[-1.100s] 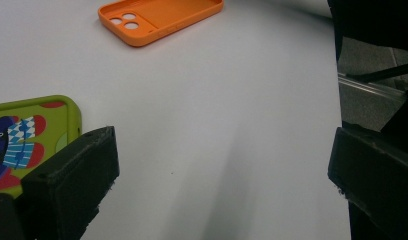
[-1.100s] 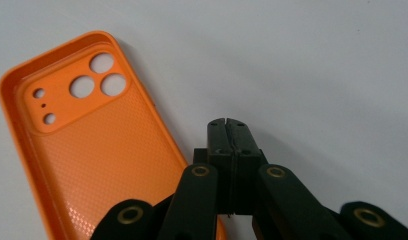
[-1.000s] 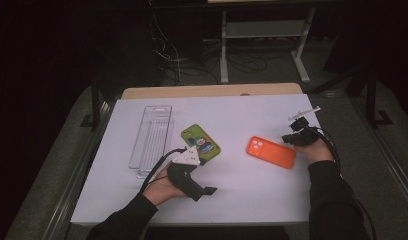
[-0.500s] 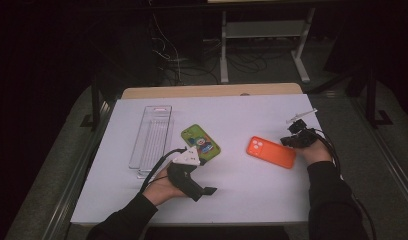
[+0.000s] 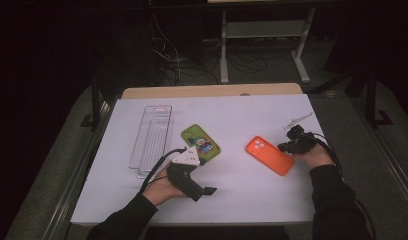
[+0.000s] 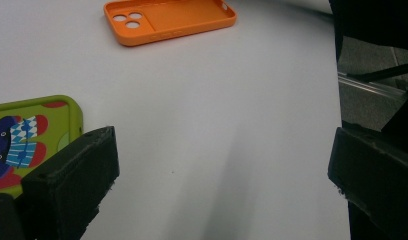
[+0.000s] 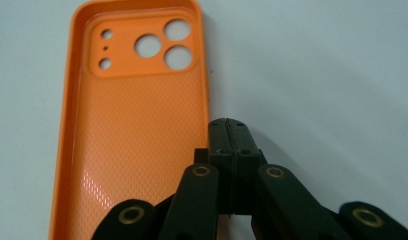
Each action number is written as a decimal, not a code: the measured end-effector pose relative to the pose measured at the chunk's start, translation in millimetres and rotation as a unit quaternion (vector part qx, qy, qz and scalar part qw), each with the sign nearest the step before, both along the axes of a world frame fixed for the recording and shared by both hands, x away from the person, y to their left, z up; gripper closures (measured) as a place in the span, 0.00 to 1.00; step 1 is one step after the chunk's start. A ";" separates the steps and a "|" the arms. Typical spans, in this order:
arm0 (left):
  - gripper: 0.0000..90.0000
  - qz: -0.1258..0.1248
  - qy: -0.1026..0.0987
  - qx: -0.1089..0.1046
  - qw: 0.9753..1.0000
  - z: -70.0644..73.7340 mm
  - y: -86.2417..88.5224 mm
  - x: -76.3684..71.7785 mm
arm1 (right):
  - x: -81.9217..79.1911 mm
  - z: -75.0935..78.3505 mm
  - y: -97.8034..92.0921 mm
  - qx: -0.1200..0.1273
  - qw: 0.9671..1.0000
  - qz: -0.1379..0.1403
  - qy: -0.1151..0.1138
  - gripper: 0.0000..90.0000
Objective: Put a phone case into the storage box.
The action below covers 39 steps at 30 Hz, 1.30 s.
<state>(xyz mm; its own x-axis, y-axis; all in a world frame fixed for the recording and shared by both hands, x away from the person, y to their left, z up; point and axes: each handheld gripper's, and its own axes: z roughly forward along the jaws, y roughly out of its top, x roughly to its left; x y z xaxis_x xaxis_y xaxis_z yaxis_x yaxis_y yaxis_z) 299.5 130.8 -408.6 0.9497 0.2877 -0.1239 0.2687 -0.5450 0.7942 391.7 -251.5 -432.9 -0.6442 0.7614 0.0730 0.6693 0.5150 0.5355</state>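
Inside-up, orange phone case [image 7: 134, 125] with three round lens holes, dimpled lining.

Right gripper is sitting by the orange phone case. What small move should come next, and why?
Probably open the right gripper before anything else. Its jaws are pressed together with nothing between them, and the tips sit at the long edge of the orange case, which lies flat with its hollow side up. Shut jaws cannot take that rim. The left gripper is wide open over bare table beside the green case.

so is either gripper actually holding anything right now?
The right gripper looks shut on the orange phone case, pinching its long side rim. The left gripper is open, holding nothing.
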 end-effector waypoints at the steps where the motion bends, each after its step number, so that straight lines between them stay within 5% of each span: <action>1: 0.00 0.000 0.000 0.000 1.000 -0.2 -0.2 0.0 | -0.6 0.0 0.6 -0.002 1.000 0.002 0.000 0.98; 11: 0.00 0.002 -0.001 0.002 1.000 0.0 1.2 0.3 | -8.9 0.5 7.4 0.001 1.000 0.030 0.006 0.98; 20: 0.00 0.002 0.001 0.005 1.000 -0.8 1.8 0.7 | -18.6 12.8 10.1 0.029 0.999 0.011 -0.010 0.91; 23: 0.00 0.004 0.001 0.007 1.000 -1.0 2.3 0.5 | -30.9 21.5 17.7 0.045 0.999 0.010 -0.017 0.74; 26: 0.00 0.004 -0.002 0.010 1.000 -0.7 2.8 0.6 | -39.0 26.3 21.1 0.057 0.998 0.015 -0.036 0.68; 27: 0.00 0.004 -0.002 0.011 1.000 -0.5 3.2 0.7 | -48.0 30.1 25.3 0.073 0.997 0.009 -0.039 0.57; 33: 0.00 0.009 -0.004 0.018 1.000 -1.3 4.7 2.2 | -73.1 31.6 35.9 0.100 0.993 0.015 -0.057 0.29; 39: 0.00 0.015 -0.004 0.017 1.000 -2.1 6.6 3.2 | -93.2 21.2 50.6 0.089 0.992 0.011 -0.088 0.10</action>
<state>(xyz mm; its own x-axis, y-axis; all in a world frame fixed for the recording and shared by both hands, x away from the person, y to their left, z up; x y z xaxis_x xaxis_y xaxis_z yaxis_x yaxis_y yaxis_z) 302.7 137.4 -410.6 0.9416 0.3199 -0.1054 0.2784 -0.5631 0.7781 298.5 -200.9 -411.7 -0.6755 0.7319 0.0890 0.5464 0.4159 0.7270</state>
